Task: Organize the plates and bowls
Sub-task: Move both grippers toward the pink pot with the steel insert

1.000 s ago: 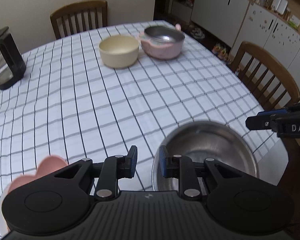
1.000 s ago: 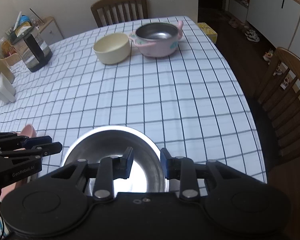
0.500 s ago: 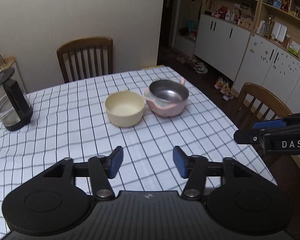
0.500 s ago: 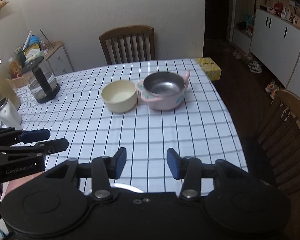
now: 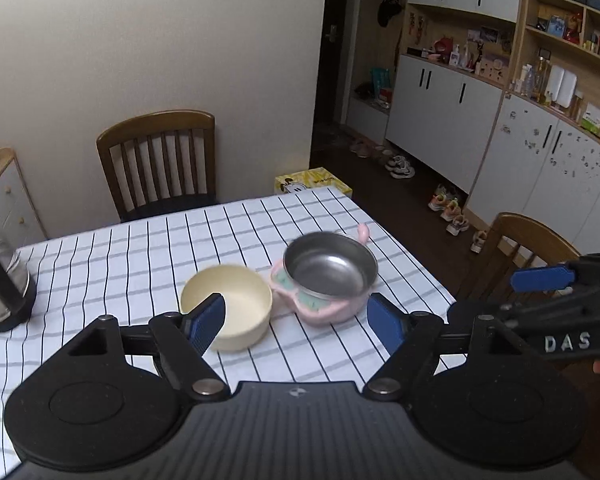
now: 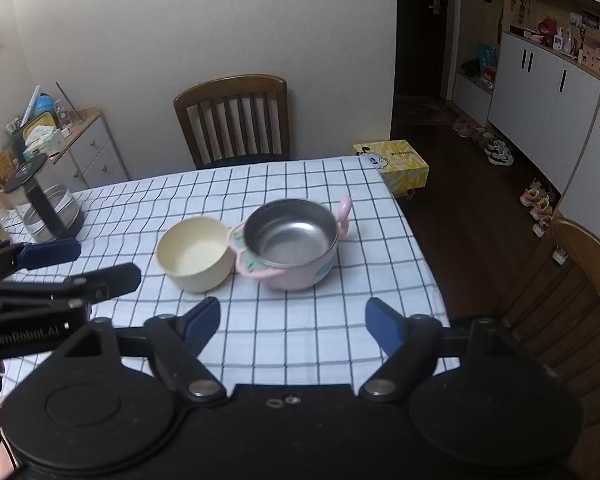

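A cream bowl [image 5: 228, 304] [image 6: 196, 254] and a pink pot with a steel inner bowl [image 5: 328, 278] [image 6: 290, 242] stand side by side, touching, on the checked tablecloth [image 5: 140, 256] [image 6: 300, 328]. My left gripper [image 5: 296, 324] is open and empty, raised above the table on the near side of both. My right gripper [image 6: 292, 324] is open and empty too, at about the same height. Each gripper shows at the edge of the other's view. The steel bowl near the front edge is out of view.
A glass kettle [image 5: 2, 280] [image 6: 44, 208] stands at the table's left. A wooden chair [image 5: 160, 160] [image 6: 236, 120] is at the far side, another [image 5: 528, 252] [image 6: 588, 280] at the right. A yellow box [image 6: 392, 162] sits past the far right corner.
Both grippers have lifted up and away from the steel bowl at the front edge and opened wide. That bowl has dropped out of view.
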